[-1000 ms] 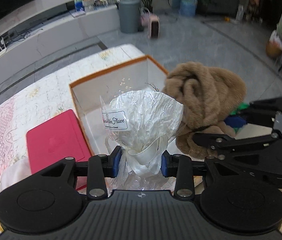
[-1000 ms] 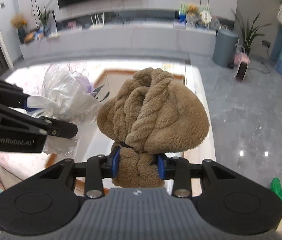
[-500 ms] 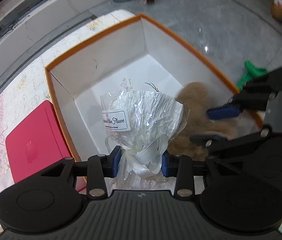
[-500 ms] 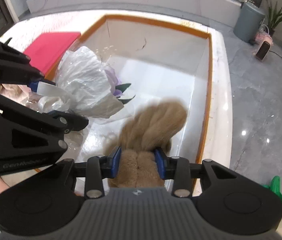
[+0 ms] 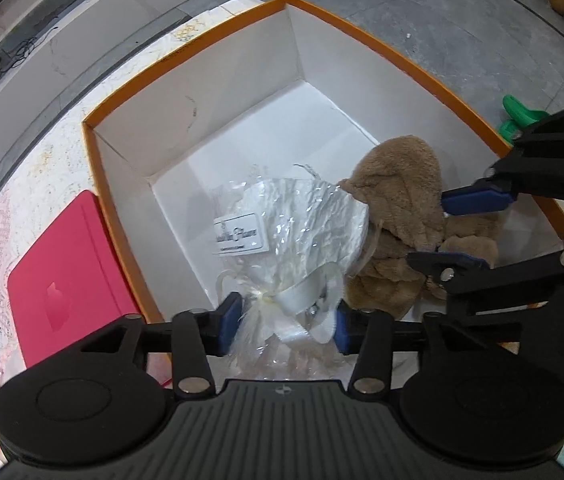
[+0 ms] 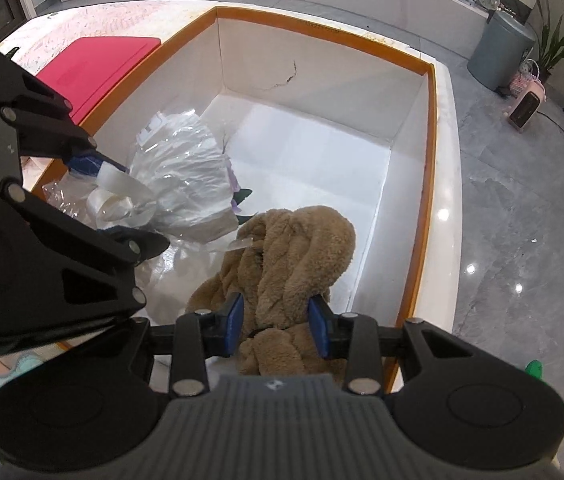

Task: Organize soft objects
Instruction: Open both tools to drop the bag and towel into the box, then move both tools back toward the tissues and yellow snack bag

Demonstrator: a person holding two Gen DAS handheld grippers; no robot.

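A white bouquet in clear wrap lies on the floor of an orange-rimmed white box. My left gripper is open around the bouquet's tied stem. The brown plush toy lies beside the bouquet in the box's near right part. My right gripper is open with its blue pads on either side of the plush. In the left wrist view the plush sits right of the bouquet, with the right gripper around it. In the right wrist view the bouquet and the left gripper are at the left.
A red flat case lies on the patterned tabletop left of the box. The box's far half is bare white floor. A green object lies on the grey floor beyond the box. A grey bin and small heater stand further off.
Both grippers lowered their loads into the box and opened. The bouquet and the plush now rest on the box floor, with the jaws wider apart than before.
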